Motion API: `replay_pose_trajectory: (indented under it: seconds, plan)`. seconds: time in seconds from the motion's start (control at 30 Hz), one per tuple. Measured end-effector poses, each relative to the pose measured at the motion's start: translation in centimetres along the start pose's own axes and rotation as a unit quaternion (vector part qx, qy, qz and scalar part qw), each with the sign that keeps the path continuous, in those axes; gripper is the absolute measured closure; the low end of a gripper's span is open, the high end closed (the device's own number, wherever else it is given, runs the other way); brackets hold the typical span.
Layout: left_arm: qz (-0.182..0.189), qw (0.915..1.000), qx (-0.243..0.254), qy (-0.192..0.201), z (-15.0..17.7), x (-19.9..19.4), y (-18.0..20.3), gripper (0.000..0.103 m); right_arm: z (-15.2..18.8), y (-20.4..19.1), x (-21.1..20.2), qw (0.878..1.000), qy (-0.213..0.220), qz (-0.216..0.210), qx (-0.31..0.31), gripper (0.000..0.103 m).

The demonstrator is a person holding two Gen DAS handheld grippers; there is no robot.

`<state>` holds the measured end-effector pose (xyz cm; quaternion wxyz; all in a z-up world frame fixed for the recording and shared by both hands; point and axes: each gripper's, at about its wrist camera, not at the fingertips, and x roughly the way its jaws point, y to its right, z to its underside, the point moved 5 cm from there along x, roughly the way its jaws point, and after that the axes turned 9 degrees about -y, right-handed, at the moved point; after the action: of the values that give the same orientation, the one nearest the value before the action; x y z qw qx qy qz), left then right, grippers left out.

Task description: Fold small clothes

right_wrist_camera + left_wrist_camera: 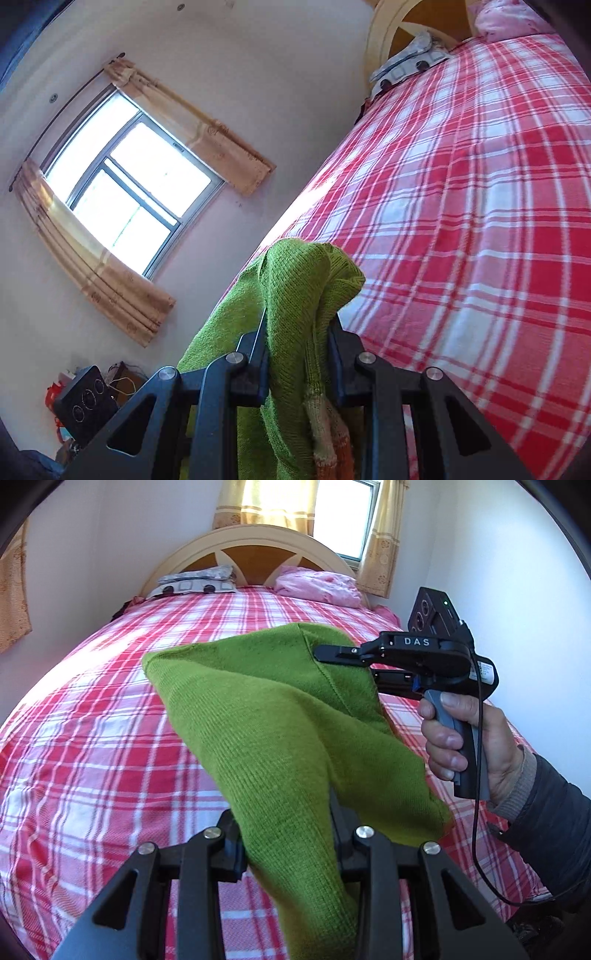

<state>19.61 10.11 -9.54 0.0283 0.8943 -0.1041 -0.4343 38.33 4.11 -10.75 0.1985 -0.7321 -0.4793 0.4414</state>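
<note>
**A:** Where's the garment relative to the bed?

**B:** From where I'm driving, the green knit garment [280,716] is lifted clear above the red plaid bedspread [92,738], over its middle, well short of the headboard [255,554]. It's stretched between my two tools and sags in between.

**A:** What's the left gripper [286,853] doing?

**B:** Its jaws are pinched in on a bunched end of the green knit, which fills the gap between the fingers at the bottom of my left view.

**A:** And the right gripper [299,354]?

**B:** Same story: its fingers are clamped narrow on another part of the garment, and the knit humps up over the fingertips. In that view I also see a bit of orange and cream knit [332,439] low down between the fingers. From the left camera, I see the right tool side-on, its fingers biting the fabric edge nearer the headboard, with the right hand [469,746] wrapped round the grip.

**A:** Anything else on the bed?

**B:** A patterned pillow [197,581] and a pink bundle of bedding [319,585] lie against the headboard, well apart from the garment.
</note>
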Motion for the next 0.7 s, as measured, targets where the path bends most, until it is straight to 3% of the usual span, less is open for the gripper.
replay_pose_trajectory:
  seconds: [0.47, 0.7]
  plan:
    - [-0.058, 0.9975, -0.041, -0.001, 3.3, -2.0, -5.9, 0.069, 0.3, -4.7, 10.1, 0.998, -0.059, -0.029, -0.023, 0.077]
    - [-0.066, 0.9957, -0.064, -0.005, 4.9, -2.2, -7.4, 0.069, 0.7, -5.2, 13.8, 0.995, -0.087, -0.029, -0.026, 0.077]
